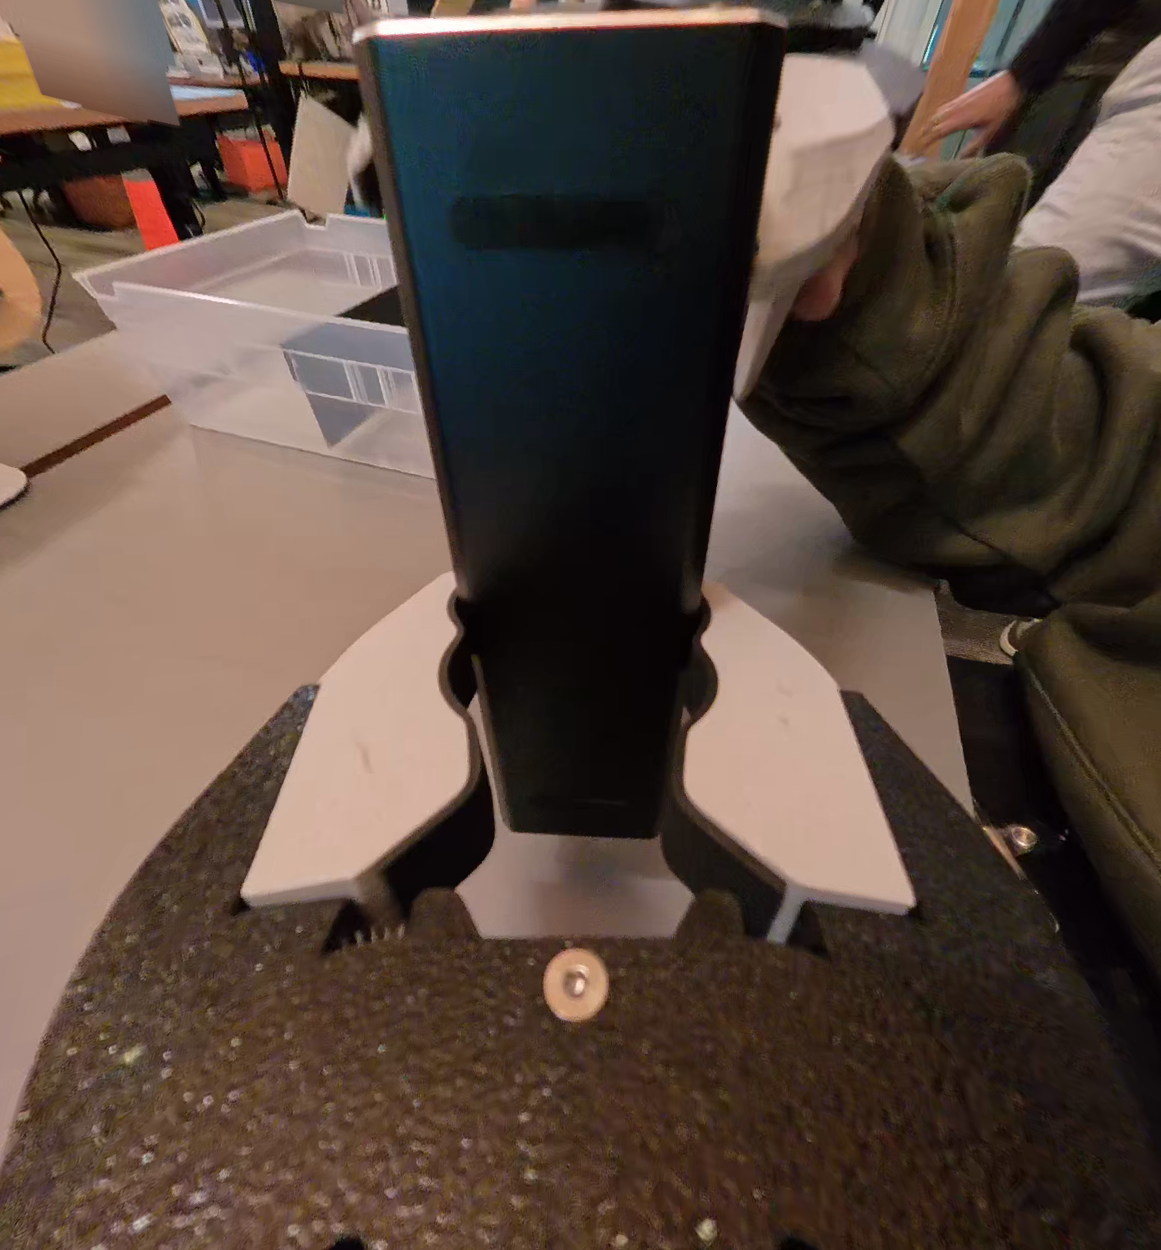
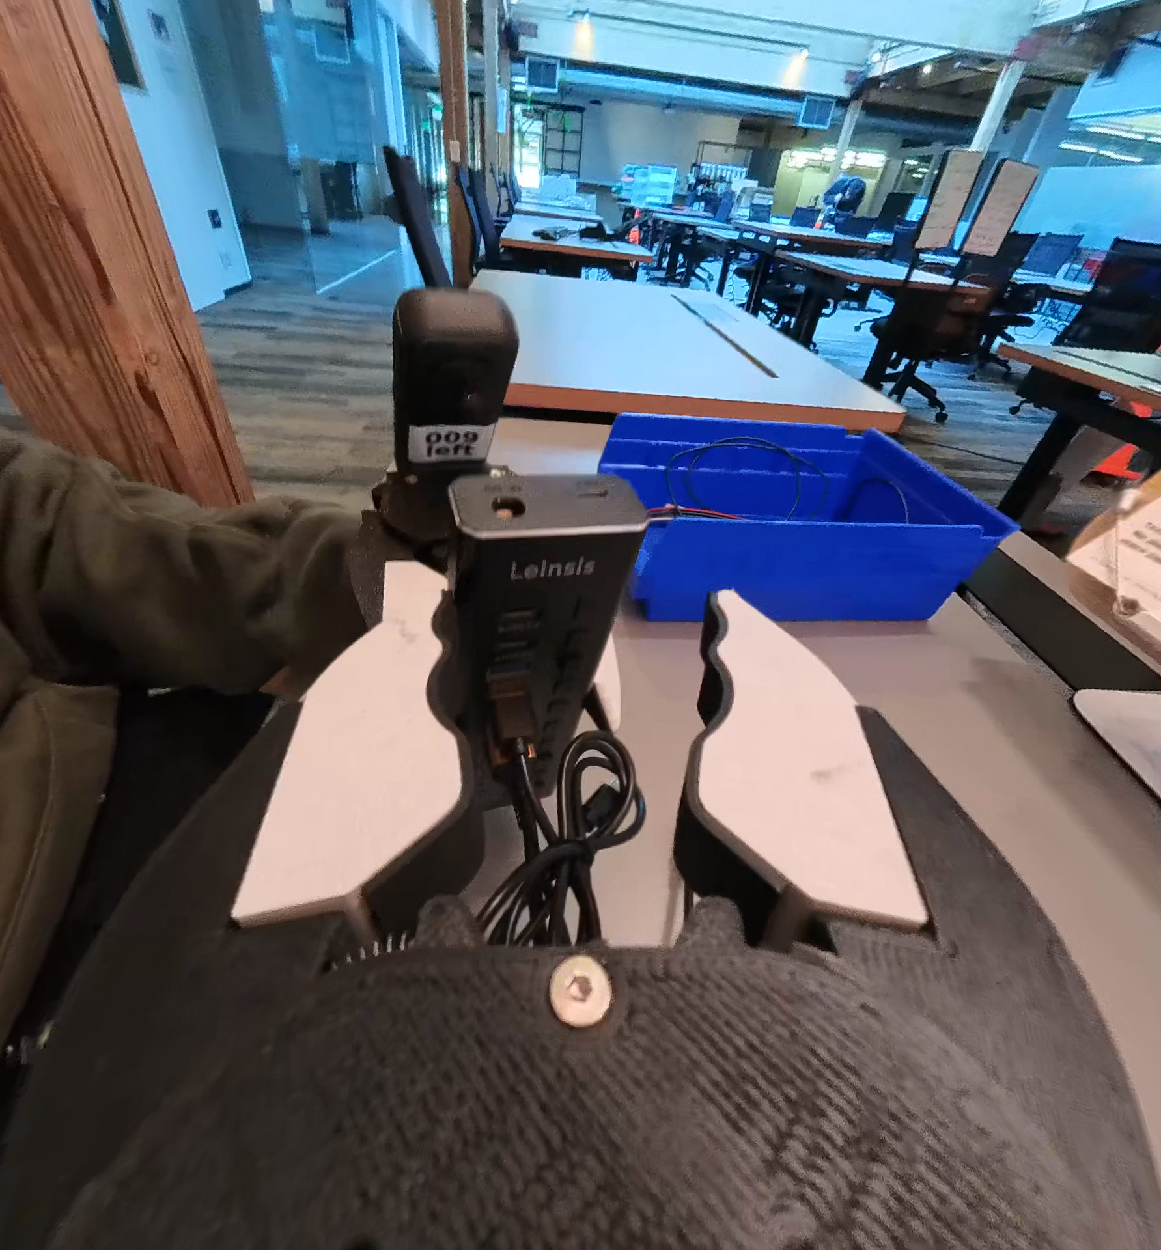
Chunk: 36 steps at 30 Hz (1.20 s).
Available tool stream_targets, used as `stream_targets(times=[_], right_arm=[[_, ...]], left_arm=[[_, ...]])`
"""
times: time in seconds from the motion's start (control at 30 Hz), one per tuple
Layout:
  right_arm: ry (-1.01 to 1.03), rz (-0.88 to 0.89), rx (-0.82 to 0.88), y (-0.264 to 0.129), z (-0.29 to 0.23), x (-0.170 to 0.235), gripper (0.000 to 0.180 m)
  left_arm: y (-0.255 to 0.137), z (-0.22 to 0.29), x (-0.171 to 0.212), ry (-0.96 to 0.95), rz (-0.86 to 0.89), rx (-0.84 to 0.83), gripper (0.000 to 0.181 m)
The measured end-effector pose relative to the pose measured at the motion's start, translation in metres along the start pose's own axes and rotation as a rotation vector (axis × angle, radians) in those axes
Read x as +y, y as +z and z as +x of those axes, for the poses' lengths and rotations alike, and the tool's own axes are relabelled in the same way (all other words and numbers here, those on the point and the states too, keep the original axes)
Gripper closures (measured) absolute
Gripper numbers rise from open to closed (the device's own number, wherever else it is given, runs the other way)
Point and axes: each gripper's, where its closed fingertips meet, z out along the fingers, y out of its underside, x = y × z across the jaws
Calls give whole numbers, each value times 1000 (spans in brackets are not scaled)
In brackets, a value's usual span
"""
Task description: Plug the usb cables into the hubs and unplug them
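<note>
Gripping one black hub (image 1: 567,406), the left gripper (image 1: 574,649) is clenched; one black cable (image 2: 550,812) plugged in; right gripper (image 2: 577,676) spread wide; one blue bin (image 2: 801,541) behind.

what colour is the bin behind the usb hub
Bright blue; the bin shows best in the right wrist view, behind the hub.

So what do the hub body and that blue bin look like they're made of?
The hub looks like dark metal, hedged: its back has a smooth sheen and a pale bare-looking rim at the end. It could be coated plastic. The blue bin looks like moulded plastic: uniform colour, matte walls, ribbed inside.
</note>
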Motion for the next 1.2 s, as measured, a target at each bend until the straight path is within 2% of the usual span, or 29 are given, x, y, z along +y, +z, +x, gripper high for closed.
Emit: stream_targets(times=[0.1,0.13,0.17,0.27,0.37,0.5,0.73,0.8,0.93,1.13,1.2], right_arm=[[-38,-34,-31,18,-10,10,107],[-48,-40,-79,21,-17,11,120],[-53,-56,-86,24,-19,12,123],[-90,-36,-90,32,-22,10,123],[-126,-71,-93,39,-24,18,124],[-190,-141,-87,40,-27,23,124],[-207,-197,-44,35,-21,26,125],[-188,-197,-46,37,-22,25,125],[-210,-247,12,41,-21,24,125],[-231,-231,49,41,-20,17,125],[-236,-233,43,42,-21,18,125]], left_arm=[[-1,3,-4,8,36,25,122],[-2,4,-2,16,28,37,122],[-4,2,0,29,18,37,122],[-9,1,1,47,42,39,122],[-11,-2,10,87,-5,21,122],[-9,-5,16,135,-18,-17,122],[-29,-7,-6,122,84,-25,124],[-29,-6,-5,124,65,-22,124],[-27,-12,-3,199,1,-116,124],[-26,-12,-13,183,82,-141,123],[-26,-12,-10,176,61,-134,123]])
